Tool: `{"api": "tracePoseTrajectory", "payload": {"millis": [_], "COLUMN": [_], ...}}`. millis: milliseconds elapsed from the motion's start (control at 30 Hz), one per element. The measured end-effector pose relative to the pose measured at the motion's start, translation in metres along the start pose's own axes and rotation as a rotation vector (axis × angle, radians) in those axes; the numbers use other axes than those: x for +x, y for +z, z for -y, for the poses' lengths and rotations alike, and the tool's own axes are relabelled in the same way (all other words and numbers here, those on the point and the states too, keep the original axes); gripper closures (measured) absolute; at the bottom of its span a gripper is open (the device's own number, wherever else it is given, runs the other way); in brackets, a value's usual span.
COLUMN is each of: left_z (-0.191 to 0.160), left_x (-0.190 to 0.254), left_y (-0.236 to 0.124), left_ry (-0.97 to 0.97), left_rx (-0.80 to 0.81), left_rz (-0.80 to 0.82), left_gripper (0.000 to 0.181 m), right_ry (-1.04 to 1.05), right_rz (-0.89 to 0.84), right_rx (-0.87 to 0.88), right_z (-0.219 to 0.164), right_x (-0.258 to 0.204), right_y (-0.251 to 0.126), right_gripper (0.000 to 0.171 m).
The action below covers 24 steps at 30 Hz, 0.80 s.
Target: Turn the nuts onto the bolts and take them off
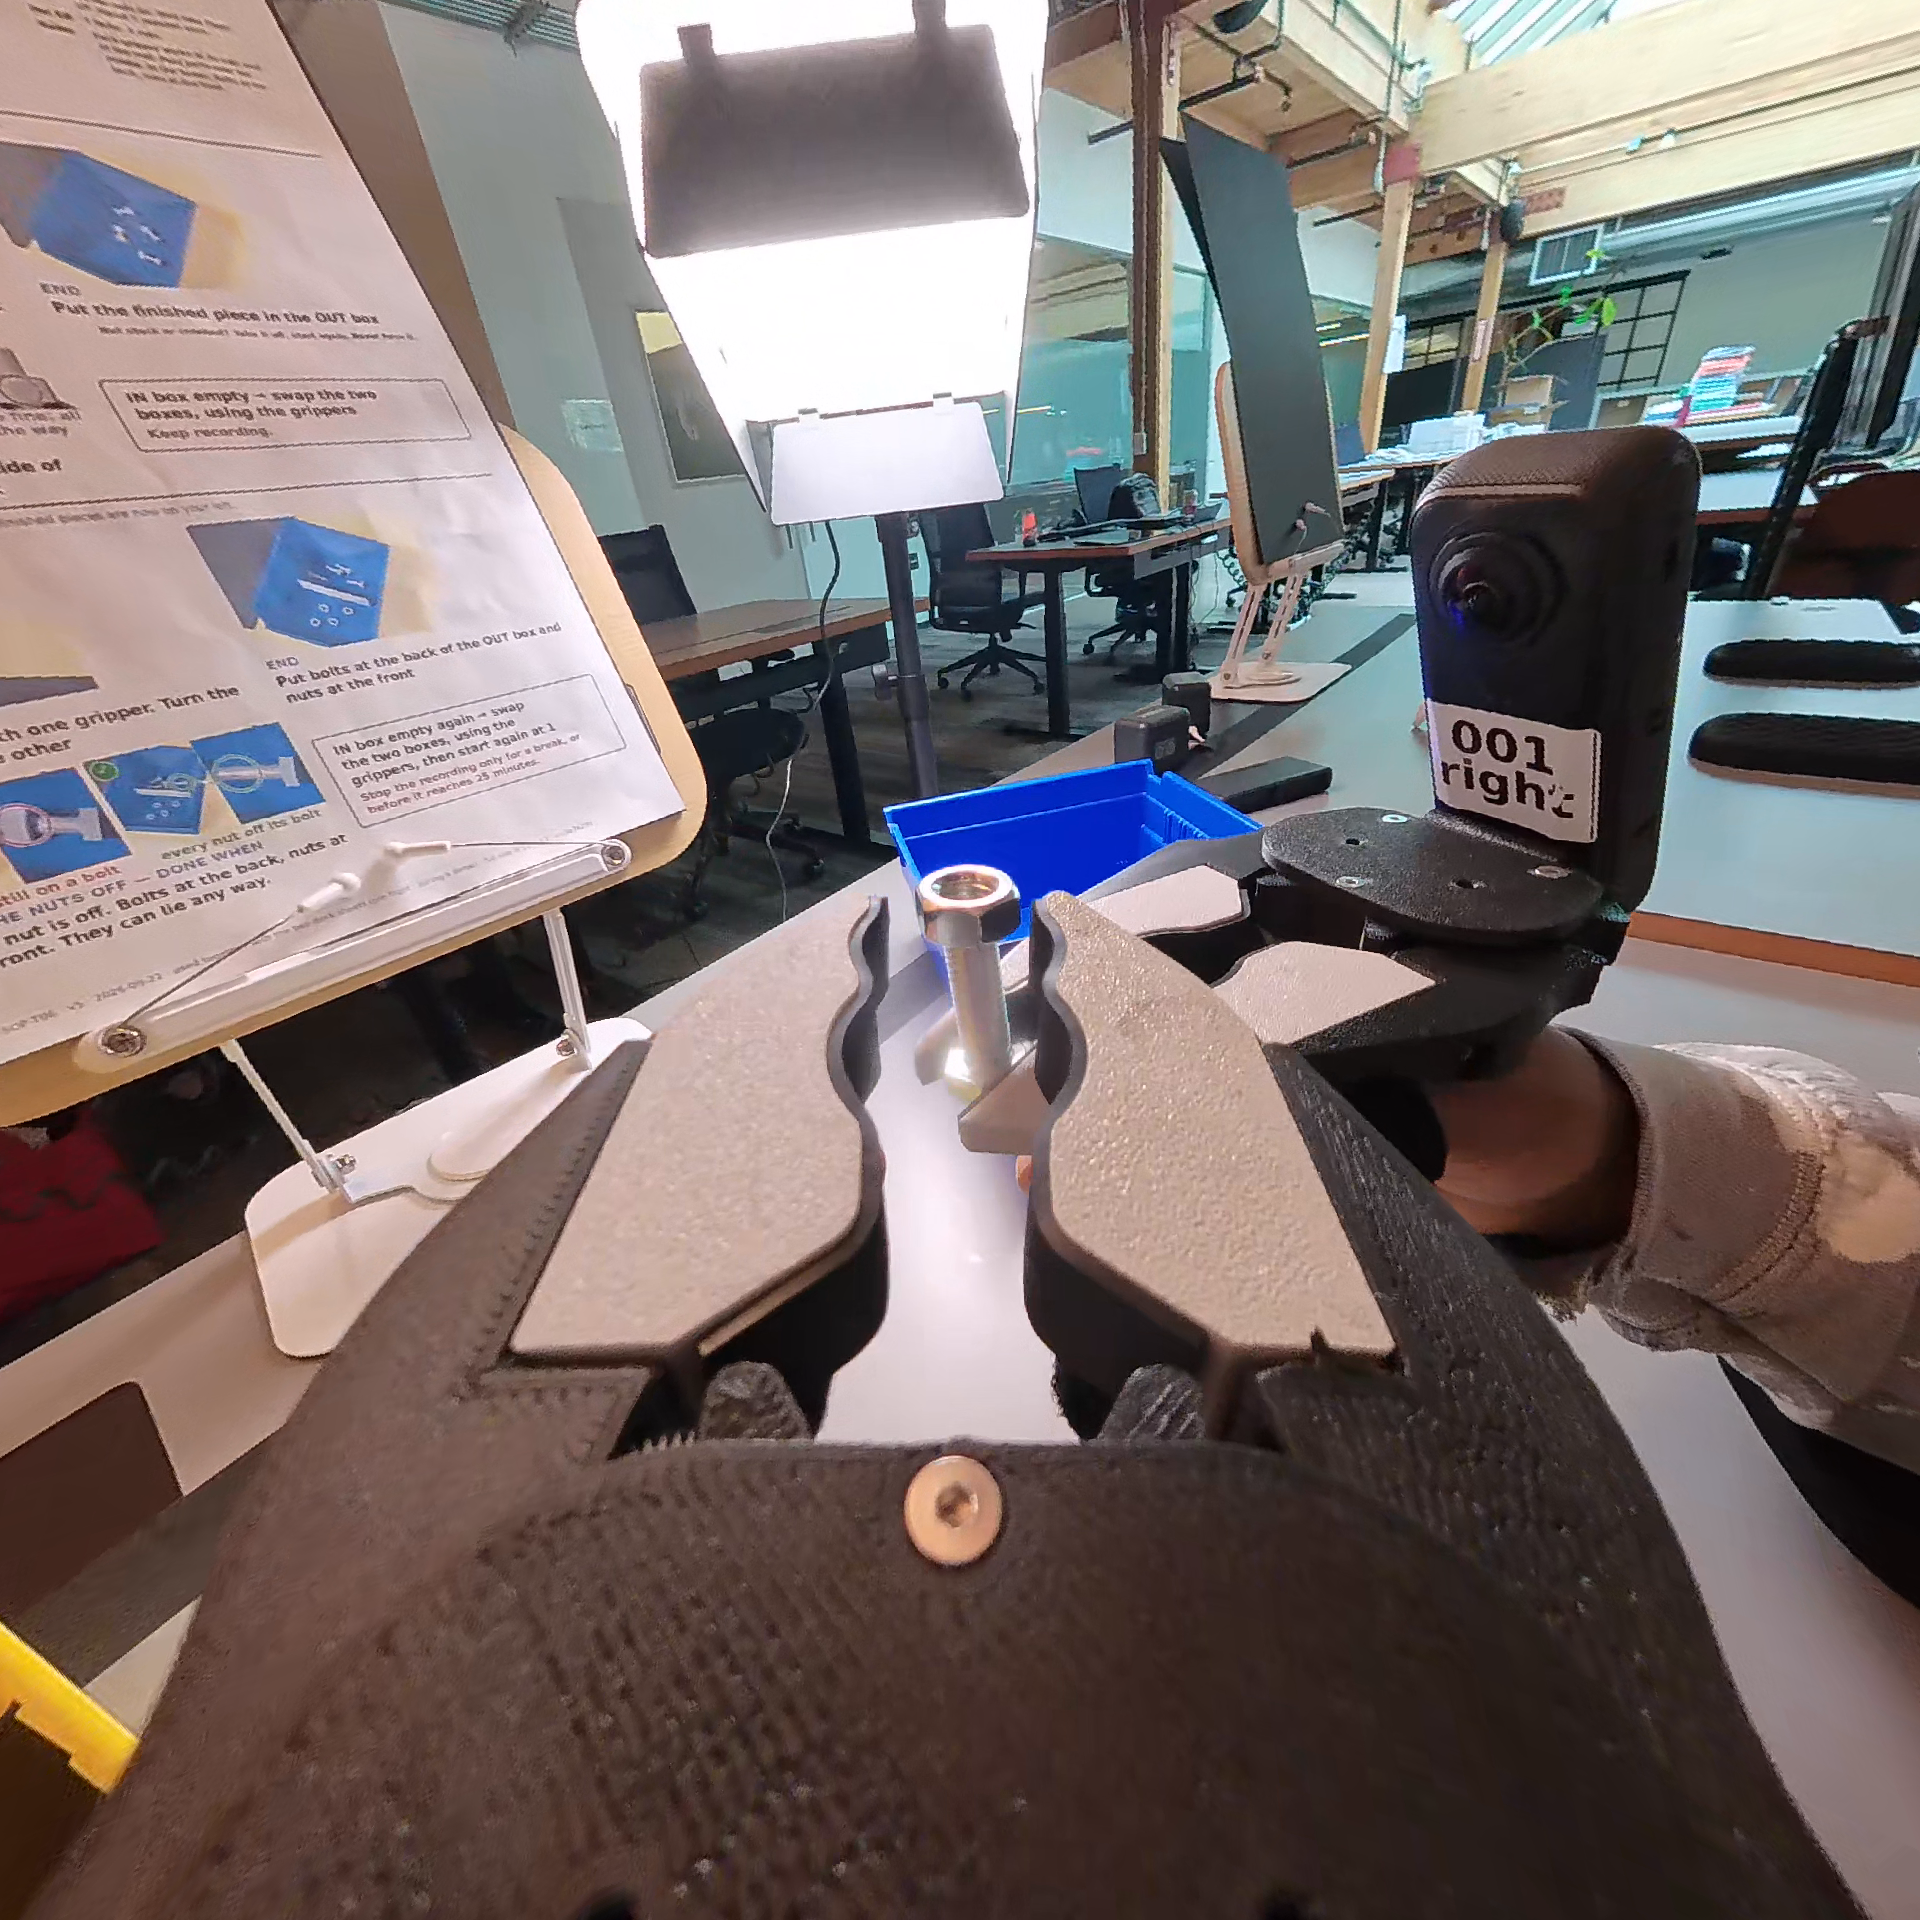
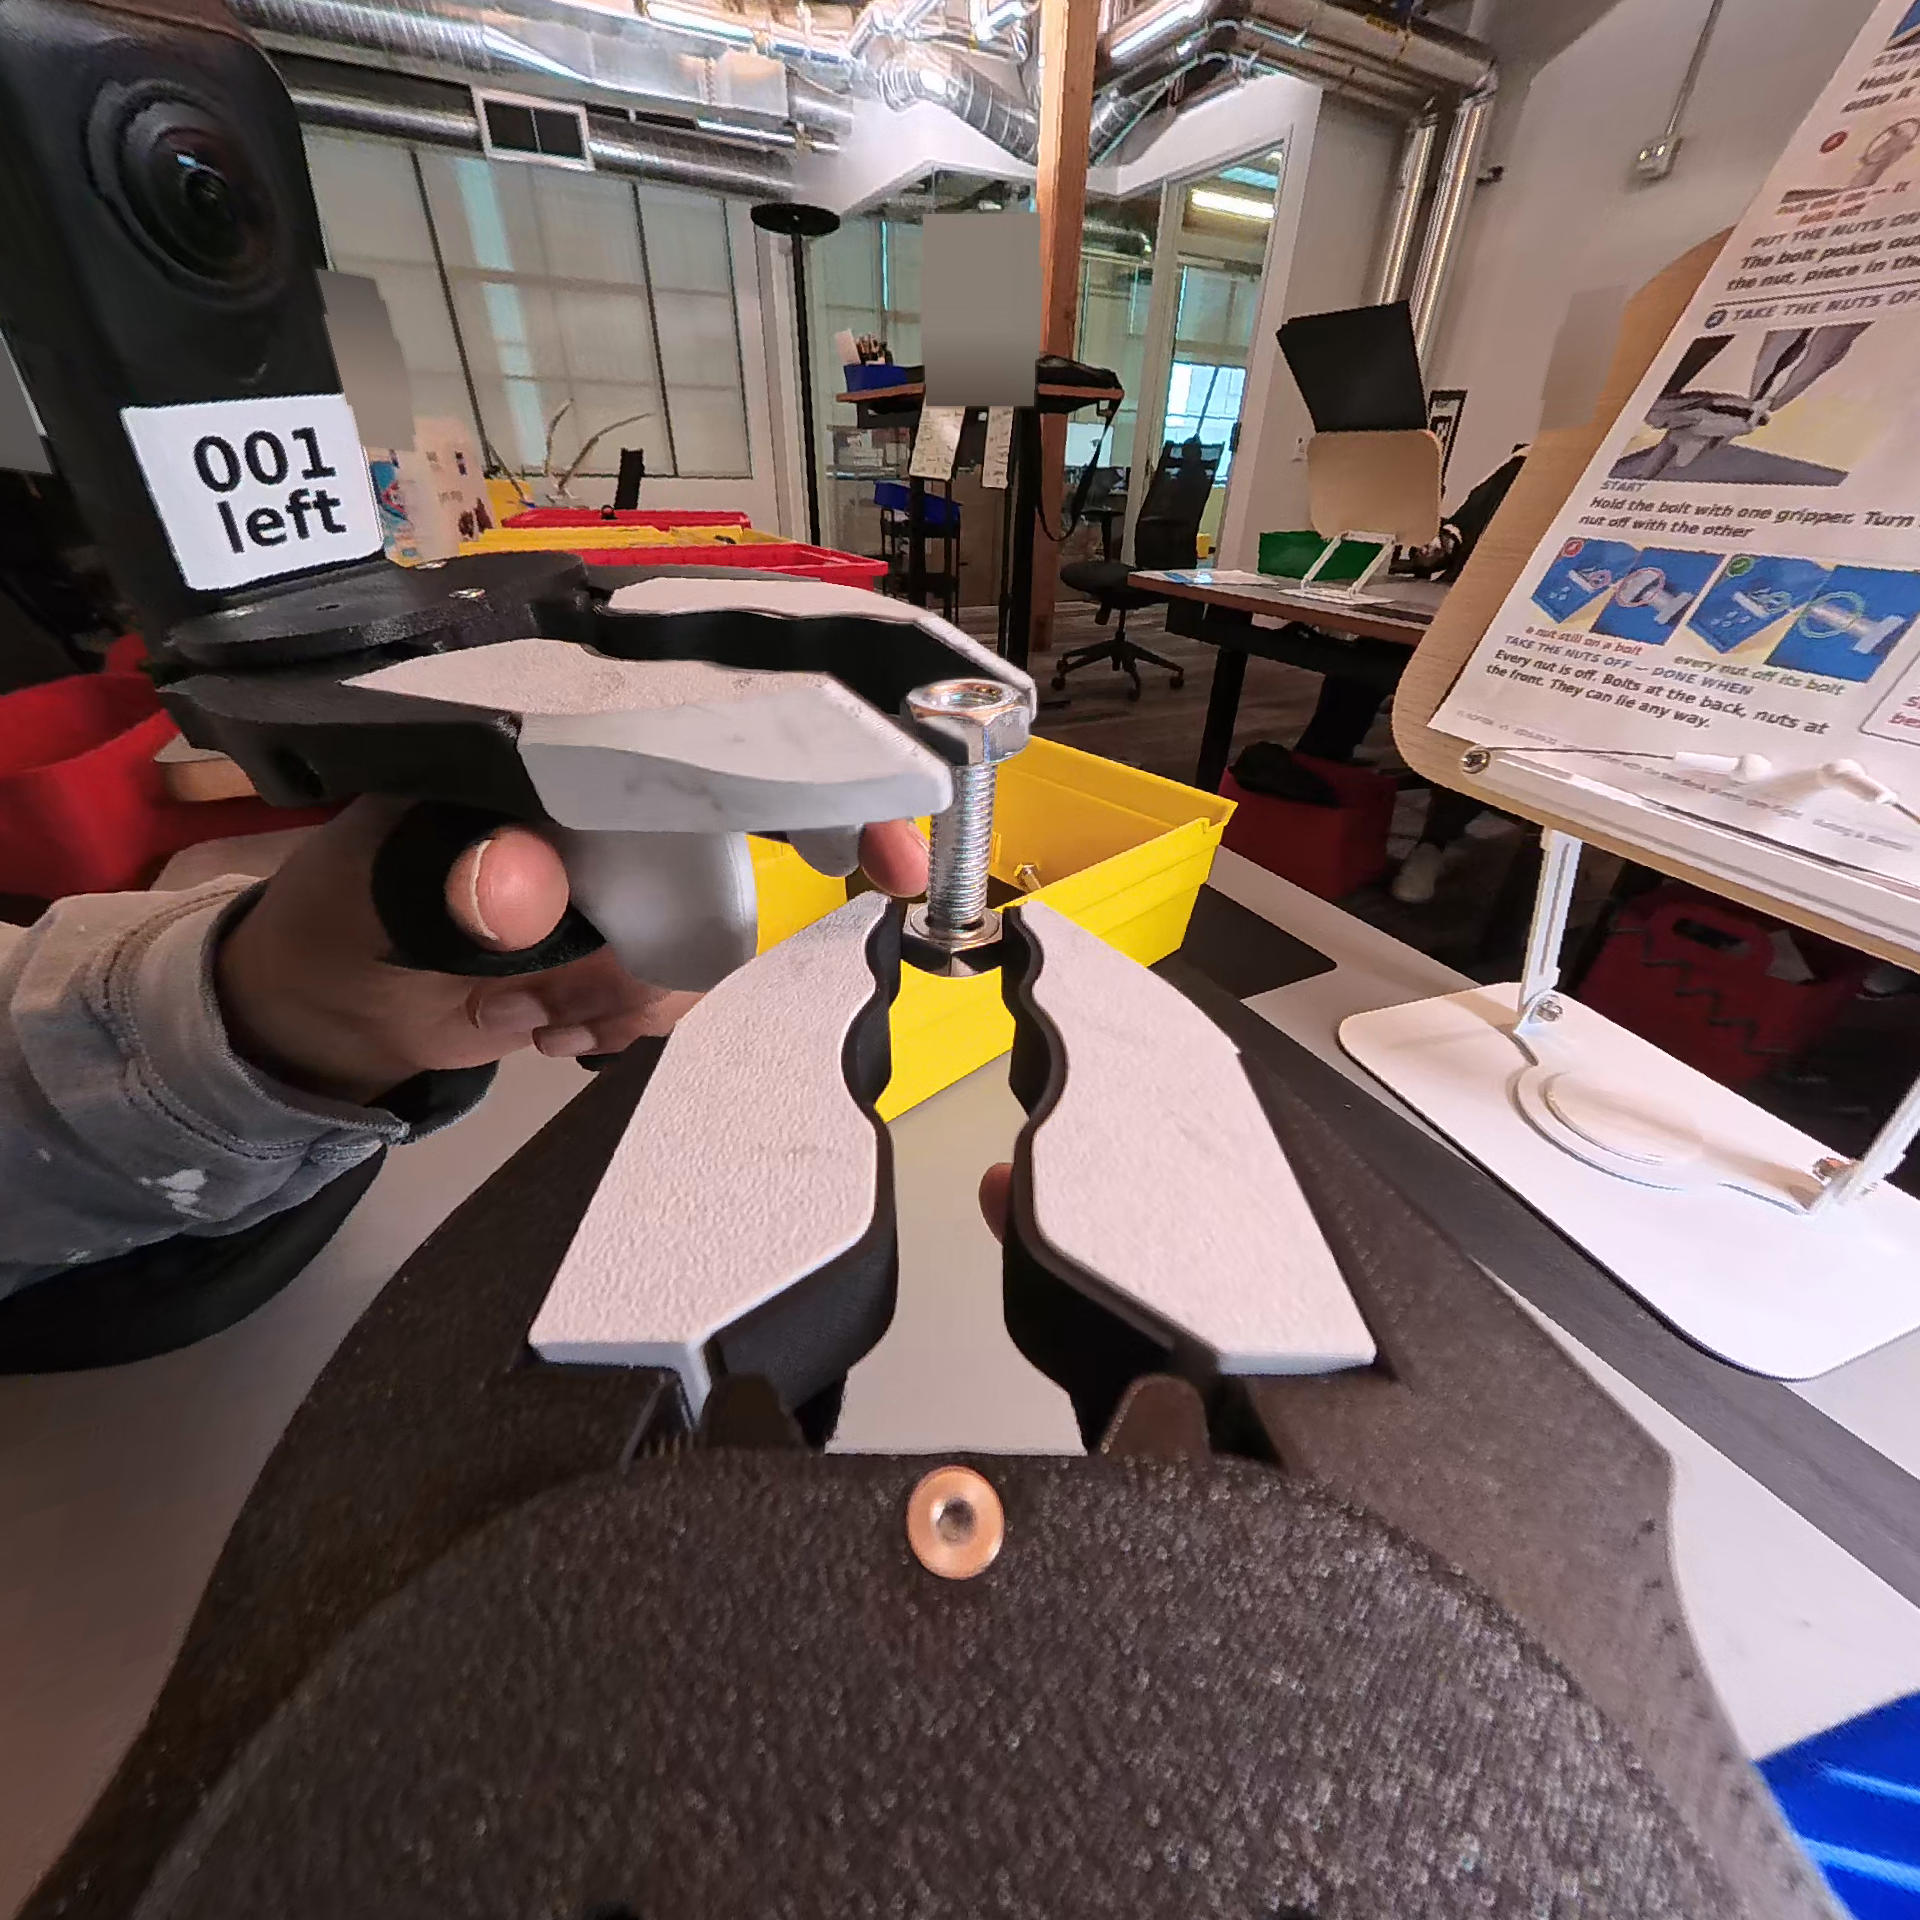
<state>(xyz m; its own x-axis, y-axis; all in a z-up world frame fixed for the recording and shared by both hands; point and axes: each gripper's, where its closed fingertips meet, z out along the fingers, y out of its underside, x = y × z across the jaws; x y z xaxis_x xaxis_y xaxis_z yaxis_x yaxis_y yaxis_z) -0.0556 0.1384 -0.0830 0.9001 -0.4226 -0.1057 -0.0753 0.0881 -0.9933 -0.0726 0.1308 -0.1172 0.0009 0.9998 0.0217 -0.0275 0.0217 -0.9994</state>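
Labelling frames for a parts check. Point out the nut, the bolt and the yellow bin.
nut (image 2: 966,715): right wrist view, on its hex side.
bolt (image 2: 962,847): right wrist view, mid threaded shank.
yellow bin (image 2: 1117,873): right wrist view, on its front wall.

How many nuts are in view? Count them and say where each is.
1. The silver hex nut sits atop the upright threaded steel bolt, between the left gripper's fingertips. Others may lie hidden inside the yellow plastic bin.
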Motion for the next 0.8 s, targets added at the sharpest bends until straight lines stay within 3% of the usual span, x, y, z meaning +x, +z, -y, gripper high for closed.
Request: {"api": "tracePoseTrajectory", "payload": {"millis": [267,433,800], "left_z": [0.003,0.020,0.040], "left_x": [0.004,0.019,0.058], "left_y": [-0.004,-0.016,-0.057], "left_ry": [-0.024,-0.162,-0.276], "left_rx": [-0.004,0.060,0.142], "left_rz": [-0.077,-0.297,-0.807], "left_gripper": [0.162,0.162,0.162], "right_ry": [0.001,-0.001,0.066], "right_rz": [0.030,0.151,0.535], "right_rx": [0.017,0.108,0.189], "right_z": [0.002,0.019,0.037], "right_x": [-0.004,-0.021,-0.080], "right_y": [-0.001,-0.009,-0.025], "right_gripper": [0.153,0.153,0.153]}}
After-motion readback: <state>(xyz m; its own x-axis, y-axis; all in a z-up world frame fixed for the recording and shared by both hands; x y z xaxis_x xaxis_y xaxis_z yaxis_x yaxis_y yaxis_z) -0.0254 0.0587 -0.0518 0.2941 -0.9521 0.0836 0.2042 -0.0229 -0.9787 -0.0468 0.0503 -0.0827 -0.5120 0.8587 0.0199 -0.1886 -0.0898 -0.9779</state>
